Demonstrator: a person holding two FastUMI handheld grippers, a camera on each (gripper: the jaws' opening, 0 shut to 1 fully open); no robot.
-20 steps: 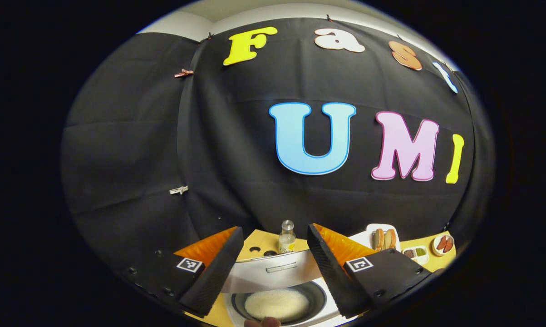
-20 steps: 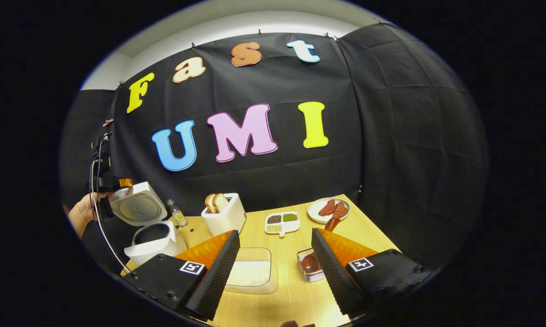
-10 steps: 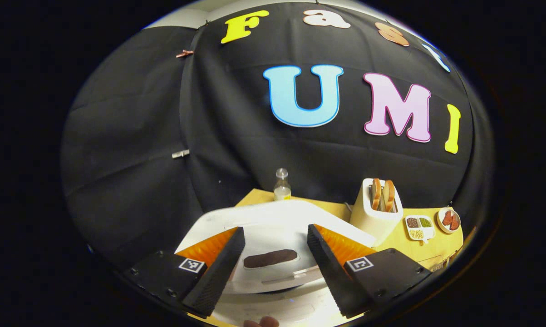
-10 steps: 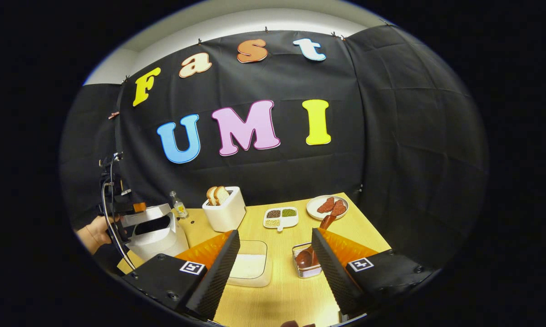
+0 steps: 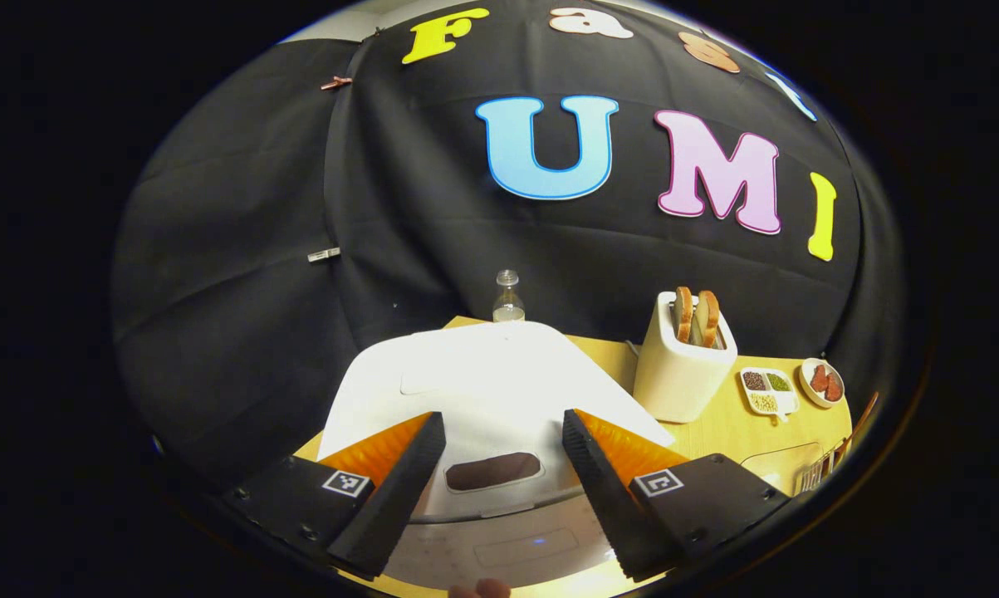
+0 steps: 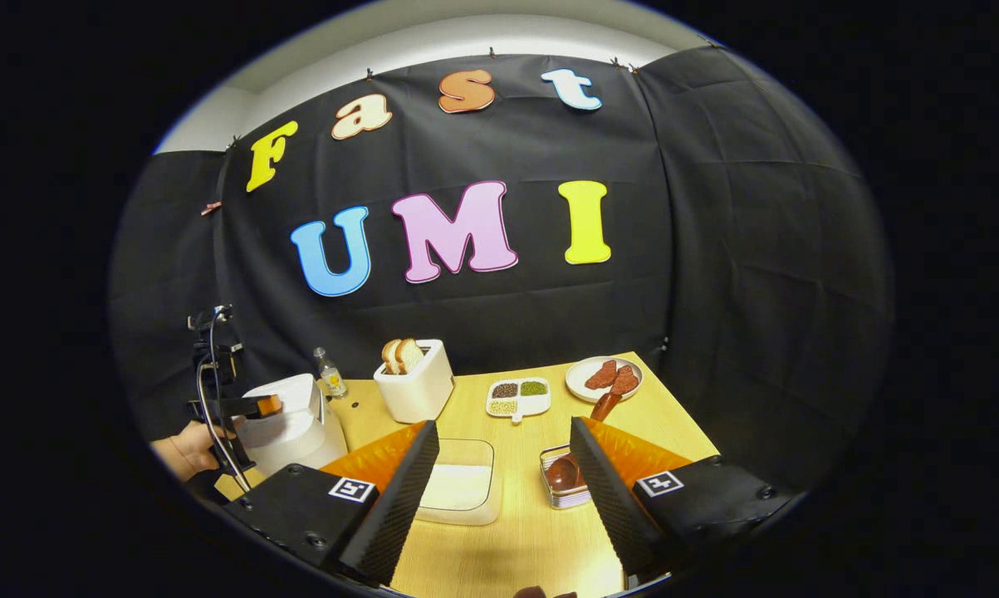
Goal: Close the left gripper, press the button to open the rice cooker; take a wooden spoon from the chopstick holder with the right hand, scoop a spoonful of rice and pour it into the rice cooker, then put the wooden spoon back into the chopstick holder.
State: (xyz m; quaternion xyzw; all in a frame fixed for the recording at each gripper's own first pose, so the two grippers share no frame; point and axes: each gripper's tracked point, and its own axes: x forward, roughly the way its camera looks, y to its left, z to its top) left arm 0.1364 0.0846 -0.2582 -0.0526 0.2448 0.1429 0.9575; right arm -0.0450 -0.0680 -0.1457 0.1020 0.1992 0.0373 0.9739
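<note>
In the left gripper view the left gripper (image 5: 499,477) sits at the bottom centre with its fingers spread apart and nothing between them, and the white rice cooker (image 5: 499,390) lies straight ahead and just below, its lid down; the dark oval window on the lid (image 5: 492,471) falls in the gap between the fingers, and a flat front panel with a small lit dot (image 5: 538,541) lies nearer the lower edge, so I judge the release button sits close under this gripper, though which part is the button cannot be told. In the right gripper view the right gripper (image 6: 503,490) is likewise apart and empty at the bottom centre; between its fingers lie the clear rice container (image 6: 462,490) at lower centre and, just right of it, the chopstick holder (image 6: 559,492) with the wooden spoon (image 6: 586,436) in it, bowl low and handle slanting up and away toward the upper right. The spoon lies just ahead and slightly right of this gripper, so the right hand is plainly the nearer one; farther off at the left edge the cooker stands beside the other hand (image 6: 185,446)
</note>
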